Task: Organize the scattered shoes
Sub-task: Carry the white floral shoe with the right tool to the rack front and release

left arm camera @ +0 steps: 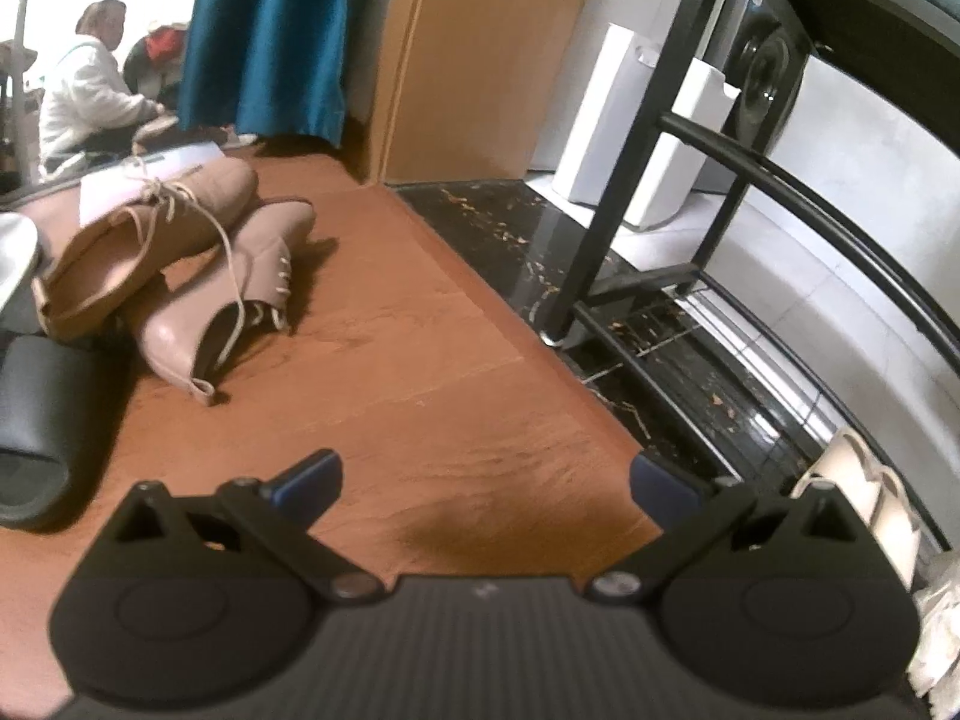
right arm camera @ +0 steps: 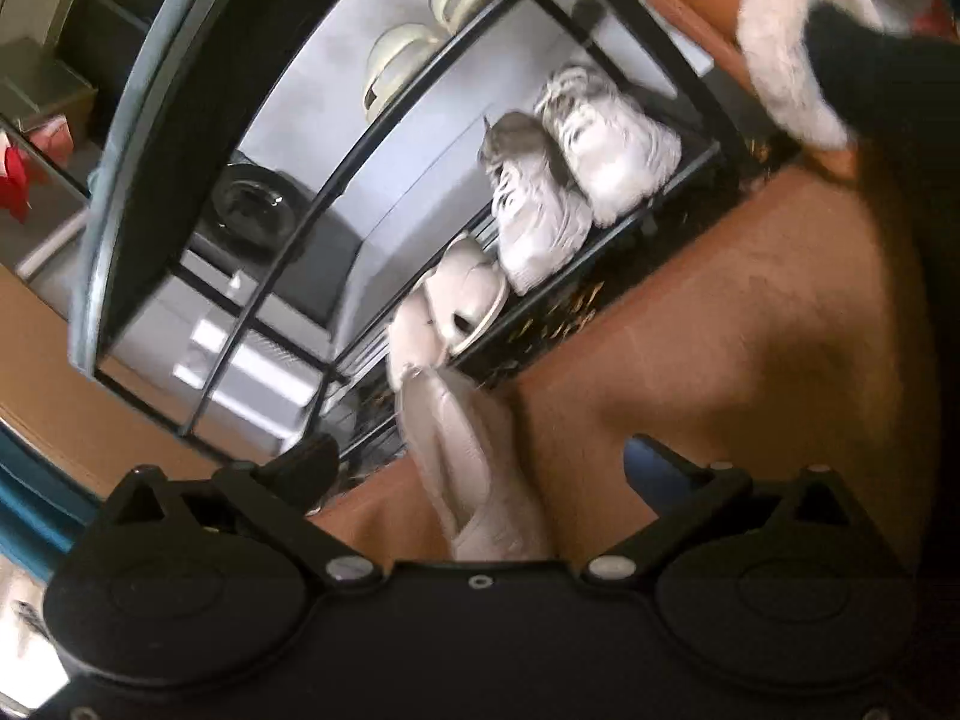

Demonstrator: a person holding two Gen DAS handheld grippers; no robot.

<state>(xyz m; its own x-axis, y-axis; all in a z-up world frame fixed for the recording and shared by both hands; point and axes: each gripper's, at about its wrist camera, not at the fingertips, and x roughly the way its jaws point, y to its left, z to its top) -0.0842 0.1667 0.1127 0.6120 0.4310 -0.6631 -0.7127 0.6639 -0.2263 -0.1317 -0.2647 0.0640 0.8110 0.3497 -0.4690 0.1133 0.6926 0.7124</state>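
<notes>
In the left wrist view, two pink lace-up shoes (left arm camera: 180, 258) lie piled on the wooden floor at the left, with a dark slipper (left arm camera: 42, 420) in front of them. My left gripper (left arm camera: 486, 480) is open and empty above bare floor, well short of the shoes. In the right wrist view, a black wire shoe rack (right arm camera: 600, 240) holds a pair of white sneakers (right arm camera: 576, 168) and pale slip-ons (right arm camera: 456, 306). A pale pink shoe (right arm camera: 474, 468) lies on the floor between the wide-open jaws of my right gripper (right arm camera: 480, 468); the fingers do not touch it.
A brown slipper with white fur trim (right arm camera: 780, 42) lies at the upper right. The rack's black frame (left arm camera: 660, 120) stands on dark marble flooring (left arm camera: 498, 228), with white boxes (left arm camera: 624, 126) behind. A blue curtain (left arm camera: 270, 36) and a seated person (left arm camera: 90, 90) are at the back left.
</notes>
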